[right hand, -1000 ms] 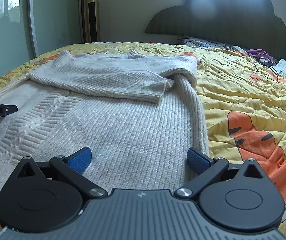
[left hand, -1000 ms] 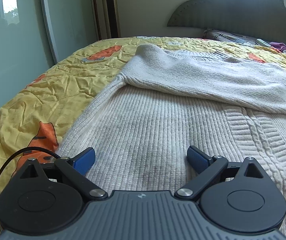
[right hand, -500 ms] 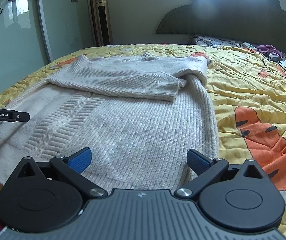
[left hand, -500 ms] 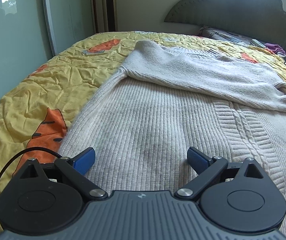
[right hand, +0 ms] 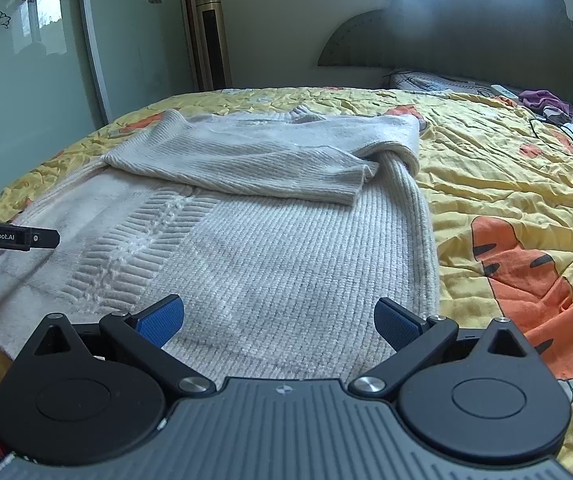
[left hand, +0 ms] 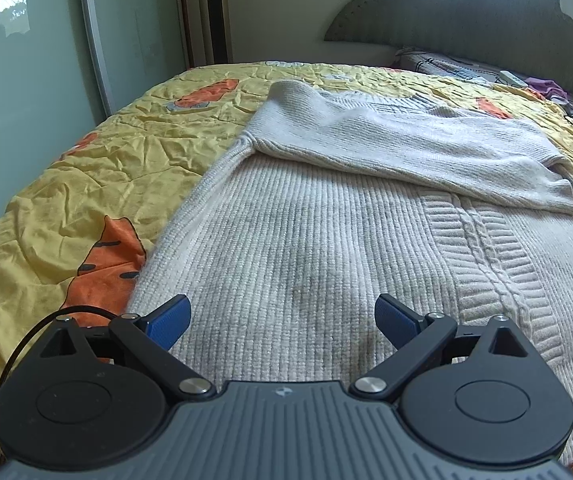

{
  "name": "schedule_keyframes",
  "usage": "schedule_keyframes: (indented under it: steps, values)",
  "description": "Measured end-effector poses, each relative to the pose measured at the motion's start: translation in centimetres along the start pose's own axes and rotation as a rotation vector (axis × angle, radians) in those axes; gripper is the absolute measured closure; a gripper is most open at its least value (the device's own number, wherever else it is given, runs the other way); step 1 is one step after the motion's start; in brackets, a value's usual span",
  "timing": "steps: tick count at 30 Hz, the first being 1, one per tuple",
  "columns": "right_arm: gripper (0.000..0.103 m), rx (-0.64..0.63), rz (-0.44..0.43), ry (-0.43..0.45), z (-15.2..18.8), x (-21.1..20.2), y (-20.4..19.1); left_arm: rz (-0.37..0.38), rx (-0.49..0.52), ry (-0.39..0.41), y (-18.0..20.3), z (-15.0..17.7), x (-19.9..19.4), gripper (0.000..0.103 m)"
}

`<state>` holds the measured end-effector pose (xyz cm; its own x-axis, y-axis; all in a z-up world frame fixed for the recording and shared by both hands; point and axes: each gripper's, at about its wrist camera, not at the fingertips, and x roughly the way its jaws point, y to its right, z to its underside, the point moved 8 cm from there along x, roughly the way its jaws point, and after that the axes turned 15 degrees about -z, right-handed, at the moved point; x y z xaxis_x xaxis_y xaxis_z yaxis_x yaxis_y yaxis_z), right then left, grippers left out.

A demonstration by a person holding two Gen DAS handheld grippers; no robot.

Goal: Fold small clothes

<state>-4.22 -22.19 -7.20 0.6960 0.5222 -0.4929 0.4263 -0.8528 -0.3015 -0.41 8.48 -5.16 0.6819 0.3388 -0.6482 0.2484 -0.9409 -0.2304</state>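
Left wrist view: the cream ribbed knit sweater (left hand: pixel 326 240) is seen spread flat on the yellow carrot-print bedspread (left hand: pixel 86 184) (sleeves folded across the chest). The left gripper (left hand: pixel 282 320) and right gripper (right hand: pixel 278 320) are held wide apart, empty, over its hem.

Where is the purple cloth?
In both wrist views the purple cloth lies far back on the right of the bed, by the dark headboard, well beyond the white sweater.
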Motion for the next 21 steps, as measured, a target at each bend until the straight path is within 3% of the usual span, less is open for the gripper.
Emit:
schedule_keyframes:
  steps: [21]
  values:
    - [0.001,0.022,0.021,0.018,0.3,-2.5,0.9,0.013,0.006,0.049,-4.0,0.0,-2.3,0.004]
